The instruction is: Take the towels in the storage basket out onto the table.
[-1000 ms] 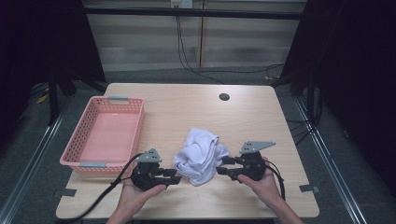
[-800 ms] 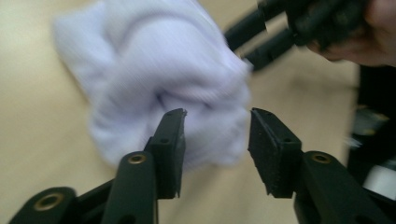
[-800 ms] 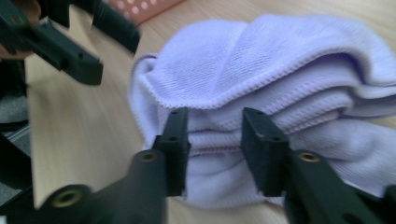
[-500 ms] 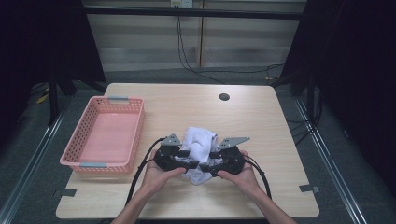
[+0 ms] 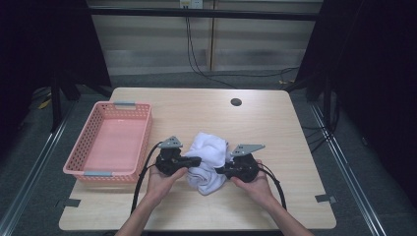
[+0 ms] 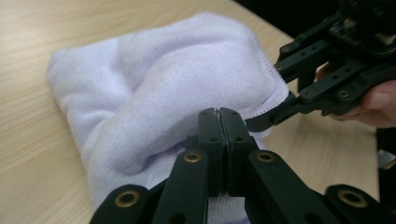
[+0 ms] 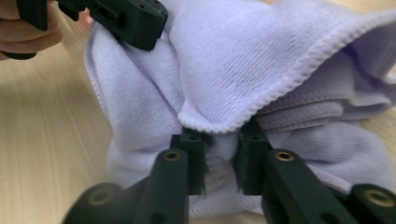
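My left gripper [image 6: 219, 114] has just clamped right down on a fold of the white towel [image 5: 209, 160]; my right gripper [image 7: 219, 140] has been closing and pinches bunched cloth between its jaws. The towel lies bunched near the bench's [image 5: 275, 123] front edge, beside the pink basket [image 5: 83, 147]. I judge a thin fold could slip free on lifting. Open room lies toward the far edge.

Bare wooden table [image 5: 206, 105] beyond the white towel [image 5: 210, 160], pink basket [image 5: 109, 142] walling off the left, small dark hole [image 5: 236, 102] far back, right side open.
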Action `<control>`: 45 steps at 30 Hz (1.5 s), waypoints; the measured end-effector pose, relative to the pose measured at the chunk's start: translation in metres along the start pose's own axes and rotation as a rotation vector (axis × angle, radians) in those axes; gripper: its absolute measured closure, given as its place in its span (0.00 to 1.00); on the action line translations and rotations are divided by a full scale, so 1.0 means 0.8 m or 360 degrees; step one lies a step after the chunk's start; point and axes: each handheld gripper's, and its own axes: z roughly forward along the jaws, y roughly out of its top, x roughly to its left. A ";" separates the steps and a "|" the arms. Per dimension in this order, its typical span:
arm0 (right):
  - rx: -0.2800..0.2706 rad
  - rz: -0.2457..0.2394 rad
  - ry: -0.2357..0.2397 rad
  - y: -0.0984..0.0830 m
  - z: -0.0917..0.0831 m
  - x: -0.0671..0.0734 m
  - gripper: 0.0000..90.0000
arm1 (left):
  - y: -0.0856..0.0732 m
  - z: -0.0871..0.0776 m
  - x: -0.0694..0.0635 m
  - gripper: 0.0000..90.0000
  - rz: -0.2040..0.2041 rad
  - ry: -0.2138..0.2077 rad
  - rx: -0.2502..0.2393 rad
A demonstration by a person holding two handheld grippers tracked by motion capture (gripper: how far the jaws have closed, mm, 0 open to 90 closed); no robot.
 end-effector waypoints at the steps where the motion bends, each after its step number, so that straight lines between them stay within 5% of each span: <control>1: -0.0009 -0.0008 0.0003 0.001 -0.003 0.000 0.88 | 0.001 -0.003 0.000 0.98 0.0005 0.0007 -0.0001; 5: -0.0038 0.0000 -0.0015 0.006 -0.019 -0.004 0.90 | 0.001 -0.012 0.002 0.95 -0.0028 -0.0040 -0.0072; 8: -0.0084 0.0030 -0.0032 0.009 -0.039 -0.012 0.90 | 0.004 -0.019 0.006 0.72 -0.0045 -0.0005 -0.0099; 11: -0.0114 0.0041 0.0001 0.006 -0.053 -0.019 0.90 | 0.002 -0.013 0.009 0.57 -0.0005 0.0119 -0.0046; 13: -0.0116 0.0051 0.0001 0.006 -0.055 -0.020 0.90 | -0.004 0.000 0.014 0.52 0.0007 0.0084 0.0005; 14: -0.0114 0.0048 0.0002 0.006 -0.054 -0.021 0.90 | -0.005 0.004 0.013 0.53 0.0017 0.0089 0.0008; 16: -0.0095 0.0036 -0.0005 0.007 -0.052 -0.020 0.90 | -0.005 0.005 0.012 0.78 0.0055 0.0054 0.0007; 17: -0.0096 0.0039 -0.0009 0.007 -0.052 -0.020 0.90 | -0.003 0.003 0.012 0.83 0.0031 0.0045 -0.0021; 22: -0.0175 0.0077 -0.0028 0.014 -0.072 -0.030 0.90 | 0.008 -0.023 0.011 0.86 -0.0034 -0.0116 -0.0237; 26: -0.0220 0.0067 -0.0052 0.019 -0.091 -0.032 0.90 | 0.020 -0.030 -0.004 0.85 0.0025 -0.0154 -0.0268; 28: -0.0225 0.0077 -0.0060 0.018 -0.096 -0.035 0.90 | 0.023 -0.032 -0.006 0.85 -0.0029 -0.0161 -0.0310; 31: -0.0209 0.0100 -0.0095 0.009 -0.103 -0.042 0.90 | 0.022 -0.030 -0.002 0.87 -0.0036 -0.0142 -0.0291; 33: -0.0175 0.0133 -0.0133 0.001 -0.106 -0.049 0.90 | 0.018 -0.030 0.002 0.95 -0.0038 -0.0042 -0.0247; 35: -0.0148 0.0160 -0.0200 -0.009 -0.112 -0.059 0.90 | 0.013 -0.034 0.011 0.96 -0.0115 -0.0033 -0.0261; 37: -0.0168 0.0214 -0.0261 -0.016 -0.122 -0.071 0.90 | 0.009 -0.043 0.017 0.96 -0.0126 0.0058 -0.0235; 40: -0.0204 0.0285 -0.0345 -0.025 -0.144 -0.094 0.90 | 0.002 -0.049 0.020 0.96 -0.0140 0.0031 -0.0159; 41: -0.0178 0.0294 -0.0346 -0.030 -0.146 -0.101 0.88 | -0.002 -0.047 0.019 0.95 -0.0132 0.0025 -0.0107; 43: -0.0090 0.0308 -0.0338 -0.042 -0.143 -0.107 0.68 | -0.014 -0.041 0.017 0.88 -0.0132 0.0064 -0.0051; 45: -0.0048 0.0287 -0.0405 -0.052 -0.142 -0.102 0.57 | -0.022 -0.038 0.018 0.76 -0.0125 0.0099 0.0018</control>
